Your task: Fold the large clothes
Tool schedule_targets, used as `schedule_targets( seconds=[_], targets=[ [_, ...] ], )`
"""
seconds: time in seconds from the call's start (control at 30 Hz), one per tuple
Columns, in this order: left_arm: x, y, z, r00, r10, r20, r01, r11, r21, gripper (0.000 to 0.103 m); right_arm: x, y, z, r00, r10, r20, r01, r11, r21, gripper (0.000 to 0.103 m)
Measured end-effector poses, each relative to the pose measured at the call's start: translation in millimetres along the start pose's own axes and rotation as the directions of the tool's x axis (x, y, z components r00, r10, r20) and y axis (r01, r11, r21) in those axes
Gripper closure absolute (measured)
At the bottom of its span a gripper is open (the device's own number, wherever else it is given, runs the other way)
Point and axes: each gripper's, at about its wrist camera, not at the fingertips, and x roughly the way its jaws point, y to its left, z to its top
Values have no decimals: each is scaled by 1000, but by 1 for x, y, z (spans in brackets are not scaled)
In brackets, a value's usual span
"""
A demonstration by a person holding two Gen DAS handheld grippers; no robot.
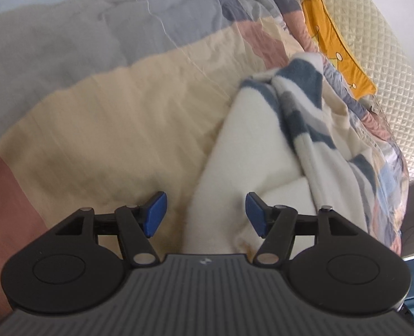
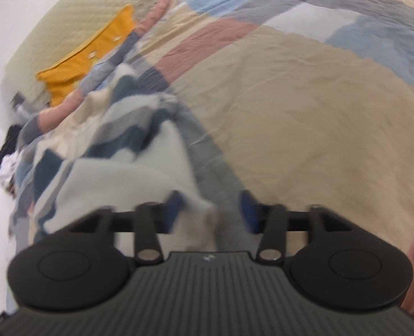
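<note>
Left gripper [image 1: 205,214]: jaws wide apart, empty, above white fleece garment with blue-grey stripes [image 1: 263,140].
Right gripper [image 2: 212,210]: blurred; jaws apart, gripping nothing; garment's corner between.

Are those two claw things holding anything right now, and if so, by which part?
Nothing is held. The left gripper and right gripper both stand open over the fleece garment, their pads not pressing on it.

fuzzy fleece garment [image 1: 251,151]; smooth woven bedspread [image 1: 109,128].
</note>
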Motion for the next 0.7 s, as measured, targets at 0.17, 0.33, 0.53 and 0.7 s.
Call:
schedule_targets(
  seconds=[0.17,0.33,0.53,0.7],
  targets=[
    [17,11,0,992,-89,-88,80,992,-102,33,17,-18,-4,992,64,-109,-48,989,143,24],
    [23,17,-1,971,-189,-145,160,969,-188,33,24,-17,-13,972,144,-186,-108,975,192,24],
    [29,-2,-12,954,-193,-231,173,979,-106,32,23,-8,-32,894,327,-306,-253,932,258,24],
    [24,-13,-23,961,-148,-234,147,989,-22,32,26,11,-54,851,306,-428,-253,951,177,27]
  ],
)
